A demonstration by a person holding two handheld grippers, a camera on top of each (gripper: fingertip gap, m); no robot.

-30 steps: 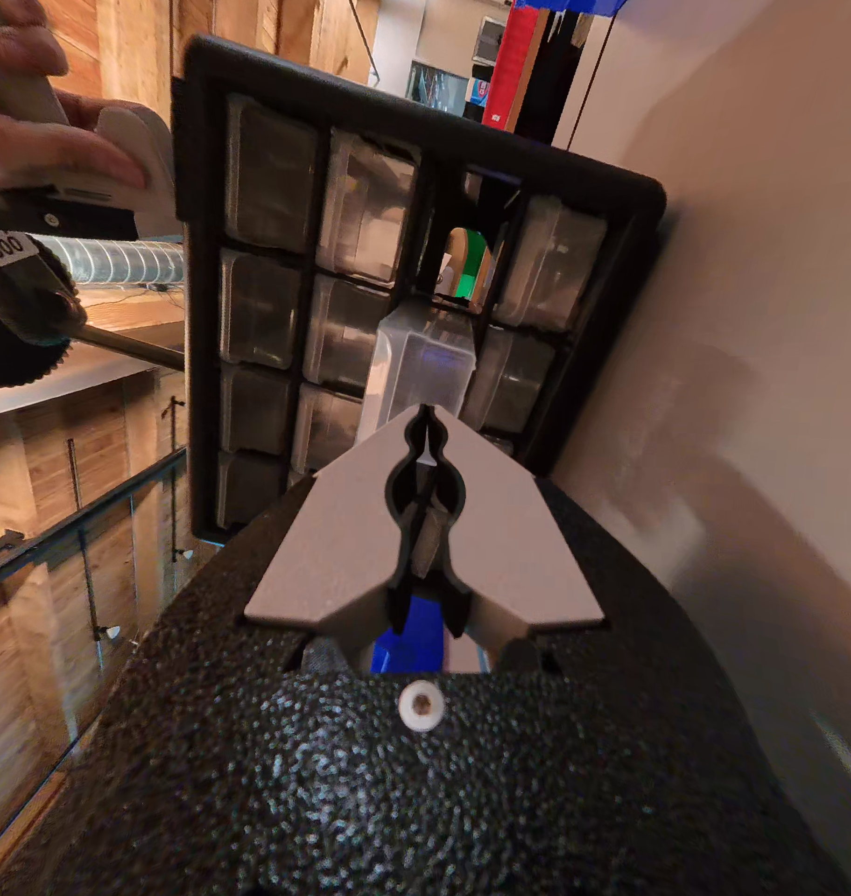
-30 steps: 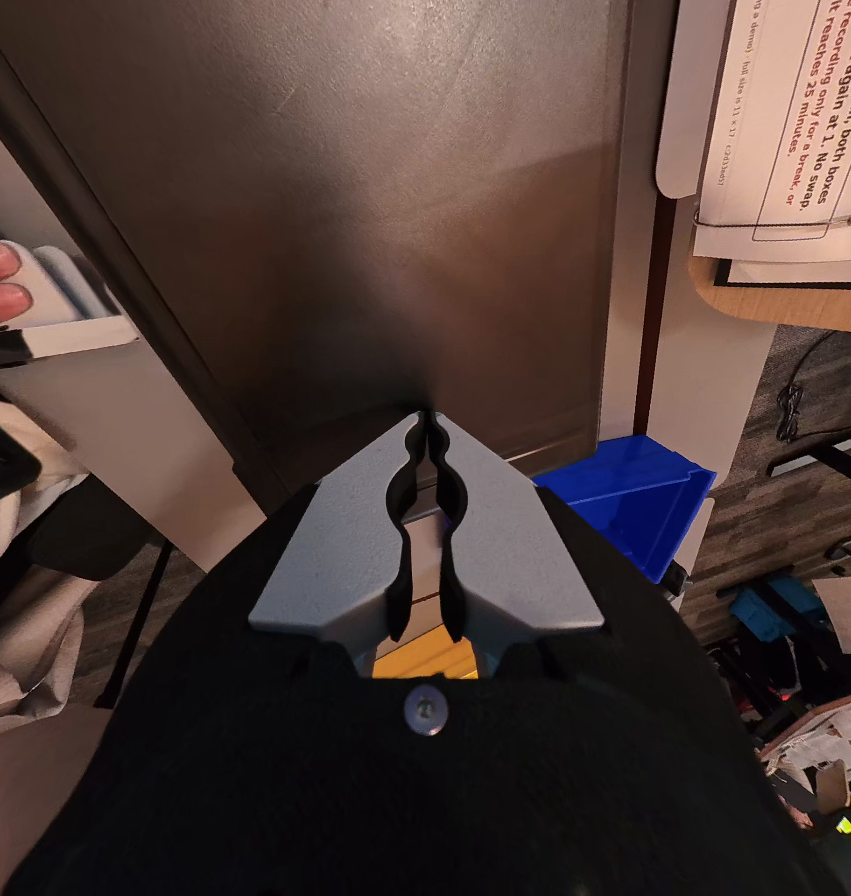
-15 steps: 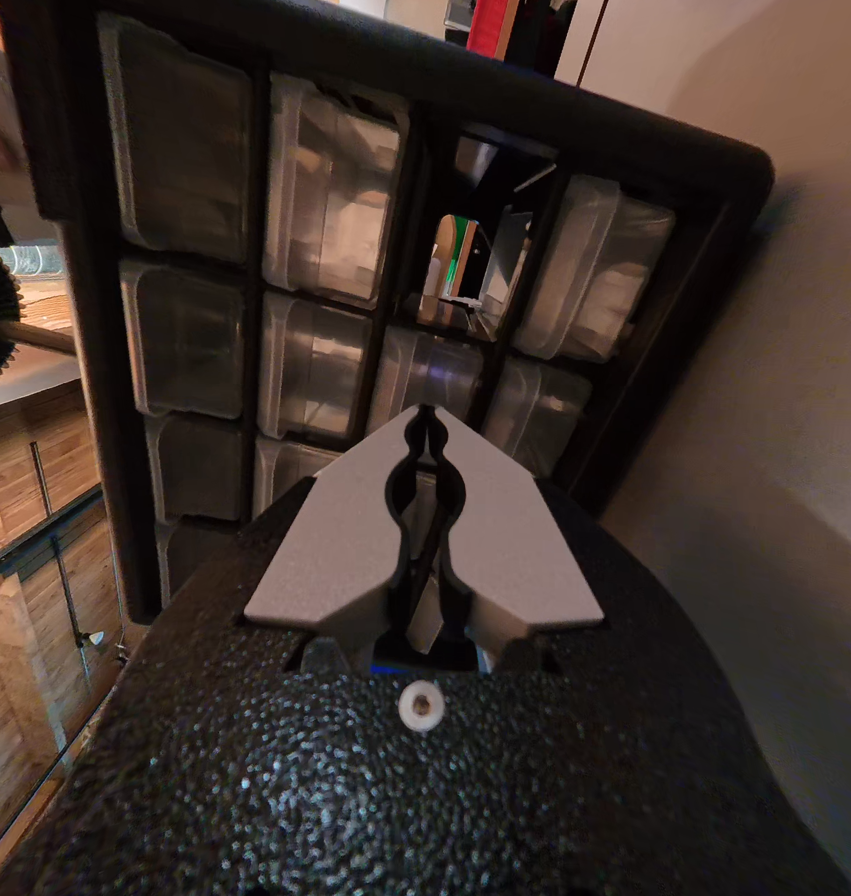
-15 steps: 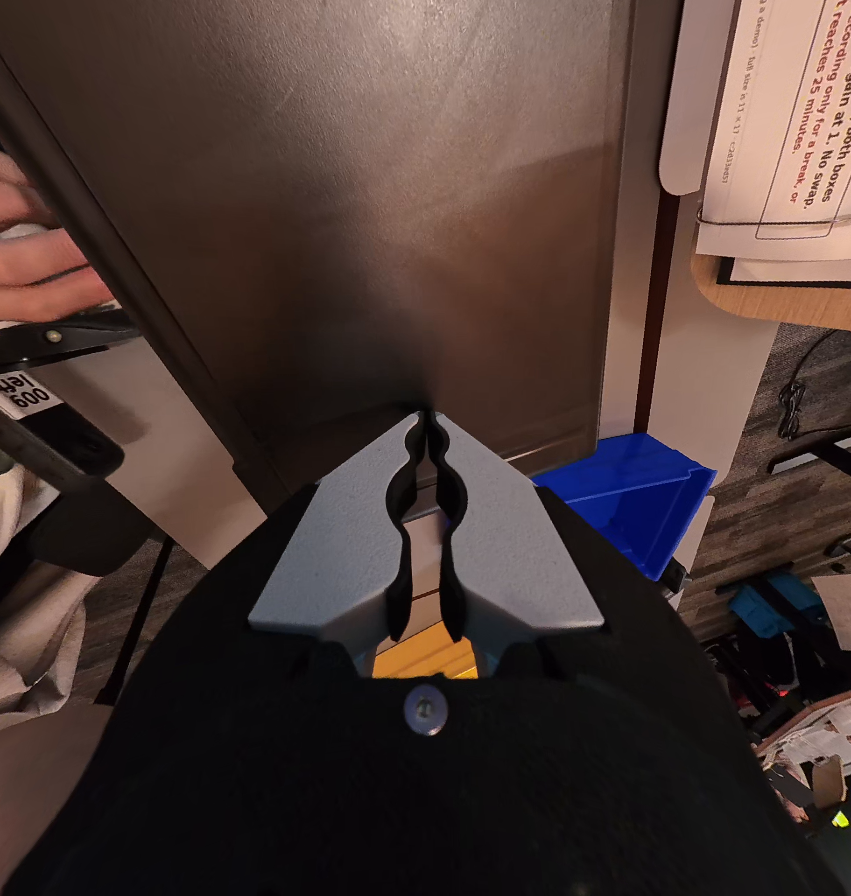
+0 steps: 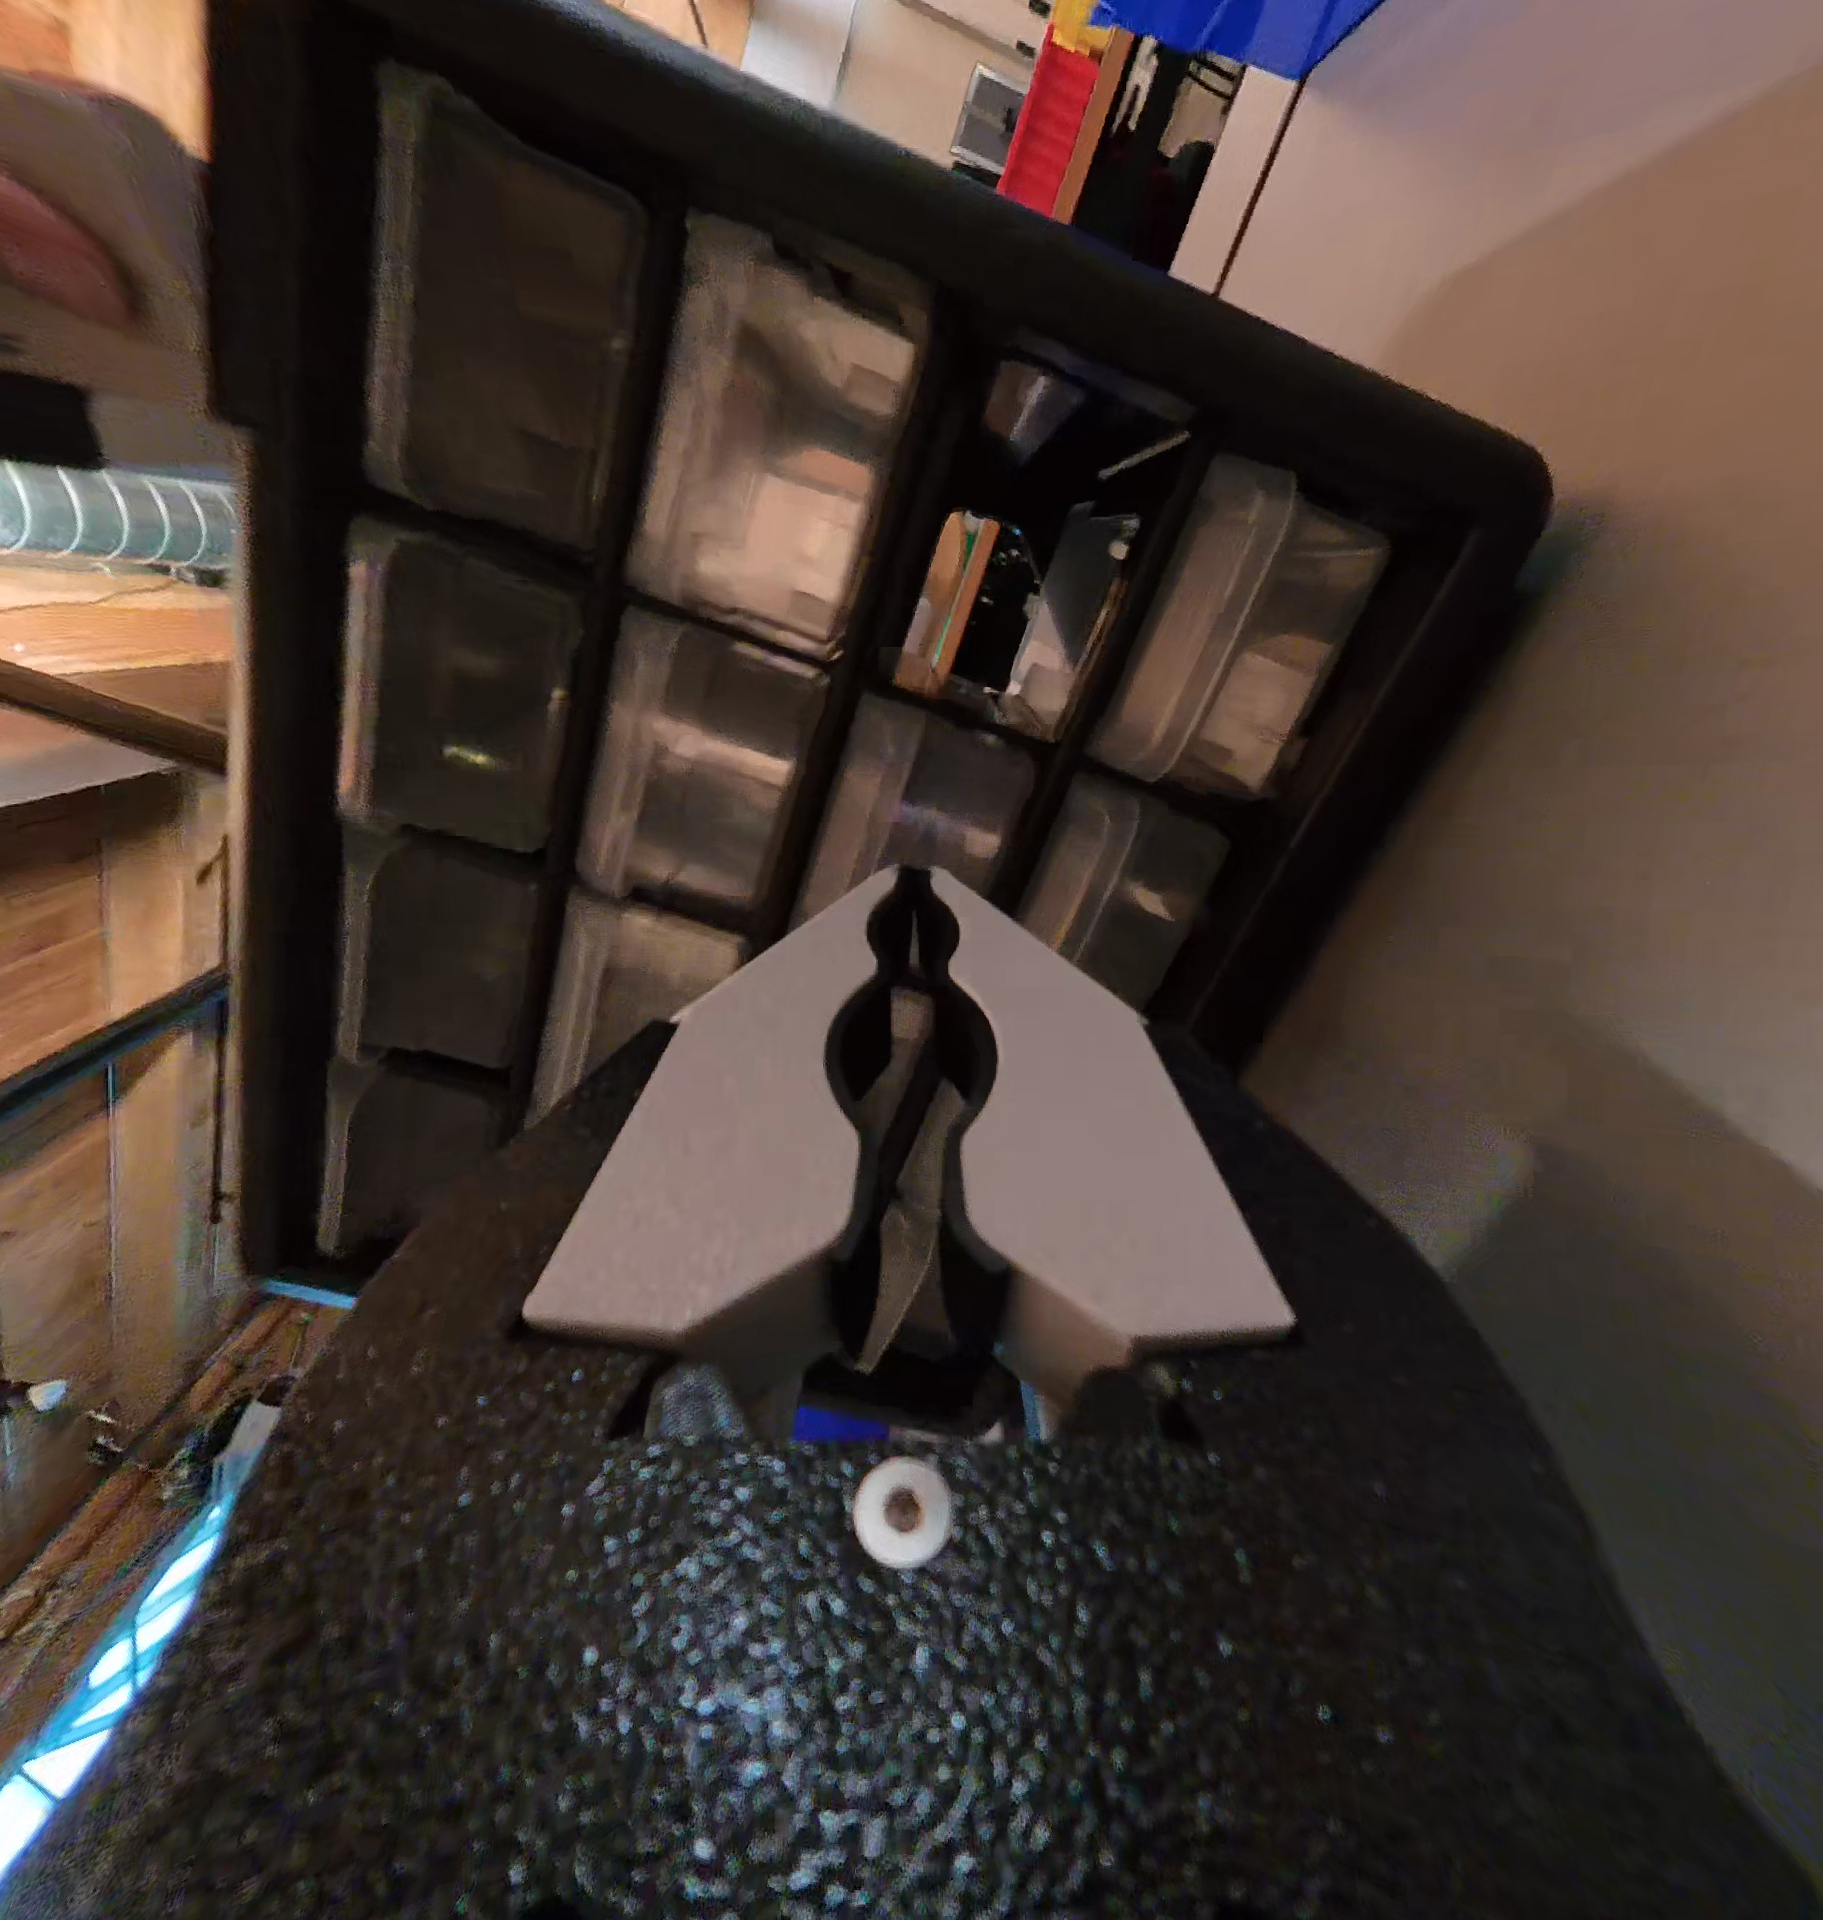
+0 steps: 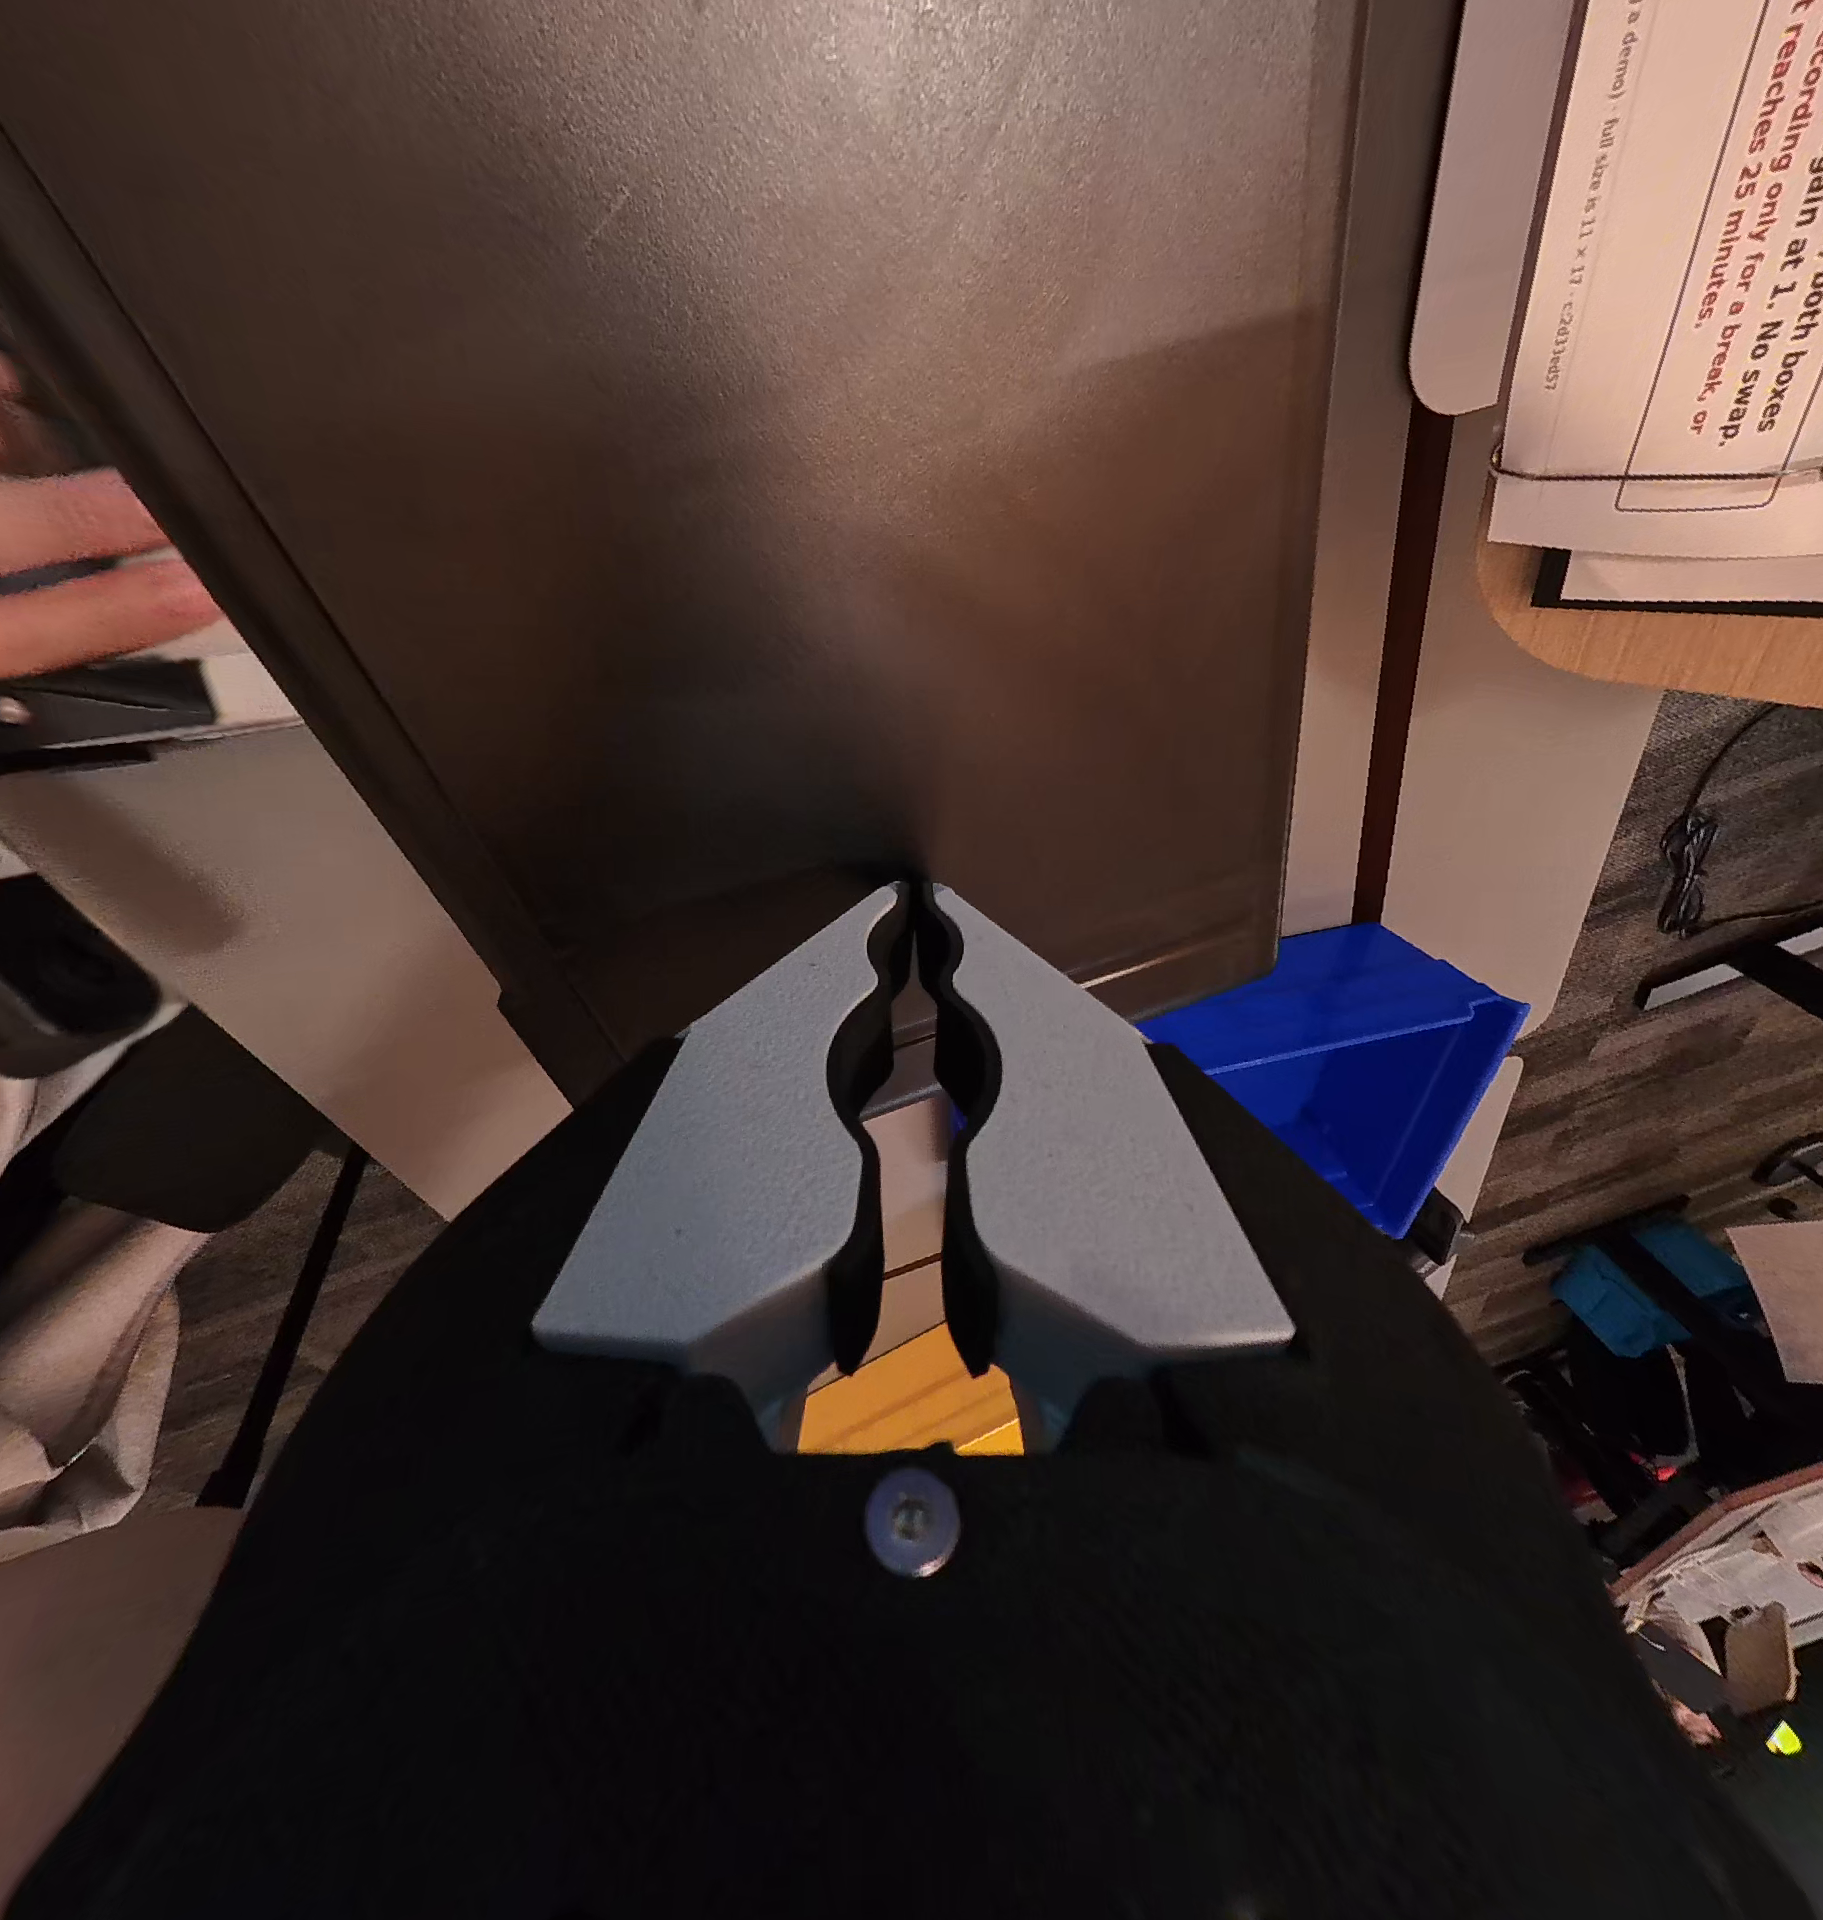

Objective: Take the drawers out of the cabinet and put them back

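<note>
The black cabinet [image 5: 294,727] fills most of the left wrist view, tilted, with its right side close against a beige wall [image 5: 1613,935] and open room past its left edge, where wooden panelling and a glass rail show. Its front is a grid of clear plastic drawers [image 5: 741,457] set in 4 columns; all those in view sit pushed in, and what they hold cannot be made out through the blur. 1 slot [image 5: 1021,582] in the top row, third column, has no drawer, and the room behind shows straight through it.

In the right wrist view a smooth dark panel [image 6: 782,416] of the cabinet takes up the upper frame, and the right gripper [image 6: 915,896] rests with its tips against it. Its jaws are closed together and hold nothing. Right of the panel a blue bin [image 6: 1333,1070] sits low, beneath a wooden board [image 6: 1665,623] carrying printed sheets [image 6: 1665,260].

The left gripper [image 5: 915,883] points at the drawer front just below the empty slot, third column, second row. Its jaws are closed with only a thin slit between them, gripping nothing.

A hand [image 6: 45,561] holding the left gripper's handle shows at the left edge of the right wrist view, blurred.
</note>
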